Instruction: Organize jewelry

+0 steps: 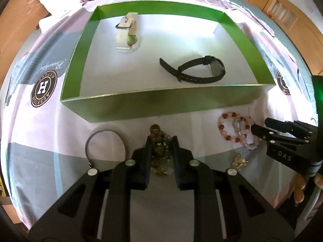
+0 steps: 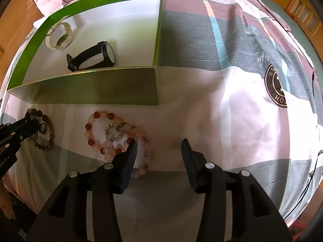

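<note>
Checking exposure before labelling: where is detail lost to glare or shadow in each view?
Left wrist view: the box floor is blown out around the white watch, and the near wall is in shadow. Right wrist view: pale bedsheet glares; fisheye bends box edges.

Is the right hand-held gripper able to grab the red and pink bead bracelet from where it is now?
Probably yes. The right hand-held gripper is open right beside the red and pink bead bracelet, one finger already at its beads. Nothing lies between; the green box sits farther back.

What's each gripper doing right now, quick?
Left gripper: closed on the brown bead bracelet.
Right gripper: open, holding nothing, beside the pink bead bracelets.
</note>
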Demonstrator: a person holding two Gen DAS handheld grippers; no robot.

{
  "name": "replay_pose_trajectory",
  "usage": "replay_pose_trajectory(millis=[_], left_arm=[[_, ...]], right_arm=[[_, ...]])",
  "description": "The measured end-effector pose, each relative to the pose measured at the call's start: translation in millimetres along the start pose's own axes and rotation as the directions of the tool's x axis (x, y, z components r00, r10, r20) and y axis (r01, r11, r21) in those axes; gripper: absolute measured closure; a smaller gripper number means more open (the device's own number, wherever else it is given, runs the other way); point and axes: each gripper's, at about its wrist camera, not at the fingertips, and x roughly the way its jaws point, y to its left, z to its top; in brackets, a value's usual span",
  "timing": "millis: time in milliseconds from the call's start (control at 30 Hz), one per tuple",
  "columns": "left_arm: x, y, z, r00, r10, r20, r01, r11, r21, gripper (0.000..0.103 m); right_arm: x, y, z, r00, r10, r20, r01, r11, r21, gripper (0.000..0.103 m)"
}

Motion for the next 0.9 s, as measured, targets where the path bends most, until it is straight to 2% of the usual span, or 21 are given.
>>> replay_pose_trajectory(millis=[67, 133, 200, 467, 500, 533, 633, 733, 867, 900], left_arm=[[-0.3, 0.1, -1.2, 1.000, 0.004, 0.000, -0.004, 1.000, 0.007, 0.084], [-0.7, -2.7, -0.8, 1.000, 0.005, 0.004, -0.005, 1.000, 0.014, 0.084], [-2.0, 0.8, -3.7, 1.000, 0.003, 0.006, -0.003, 1.000, 0.017, 0.083], [3.2, -6.6, -7.6, 1.000, 0.026, -0.006, -0.025, 0.998, 0.058, 0.080], [3.1, -7.0, -7.9, 1.000, 0.029, -0.007, -0.028, 0.998, 0.061, 0.079], [3.7, -7.2, -8.0, 0.999, 0.032, -0.008, -0.032, 0.998, 0.061, 0.079], [4.0, -5.6, -6.5, 0.999, 0.033, -0.006, -0.033, 0.998, 0.054, 0.079], [1.6, -2.8, -6.2, 1.000, 0.030, 0.003, -0.030, 0.999, 0.044, 0.079], [-2.4, 1.8, -6.1, 1.000, 0.018, 0.016, -0.019, 0.999, 0.032, 0.078], [-3.2, 2.9, -5.5, 1.000, 0.013, 0.015, -0.013, 1.000, 0.027, 0.073]], right_arm=[[-0.6, -0.5, -0.3, 1.000, 0.002, 0.002, -0.002, 1.000, -0.001, 0.057], [0.8, -1.7, -1.3, 1.000, 0.002, 0.007, -0.002, 1.000, 0.002, 0.049], [-1.1, -0.8, -0.1, 1.000, -0.001, 0.012, 0.001, 1.000, 0.008, 0.047], [9.1, 1.4, -2.2, 1.000, 0.008, -0.015, -0.008, 1.000, -0.015, 0.046], [8.3, 4.0, -2.8, 1.000, 0.012, -0.010, -0.012, 0.999, -0.033, 0.056], [7.4, 6.7, -3.8, 1.000, 0.020, -0.007, -0.020, 0.999, -0.045, 0.072], [3.0, 12.2, -4.7, 1.000, 0.026, 0.010, -0.025, 0.997, -0.078, 0.089], [-3.1, 11.9, -3.6, 0.999, 0.036, 0.037, -0.033, 0.996, -0.077, 0.093], [-19.2, 0.5, 2.1, 0.994, 0.054, 0.097, -0.051, 0.998, -0.037, 0.093], [-21.9, -3.1, 3.0, 0.993, 0.064, 0.099, -0.062, 0.998, -0.023, 0.093]])
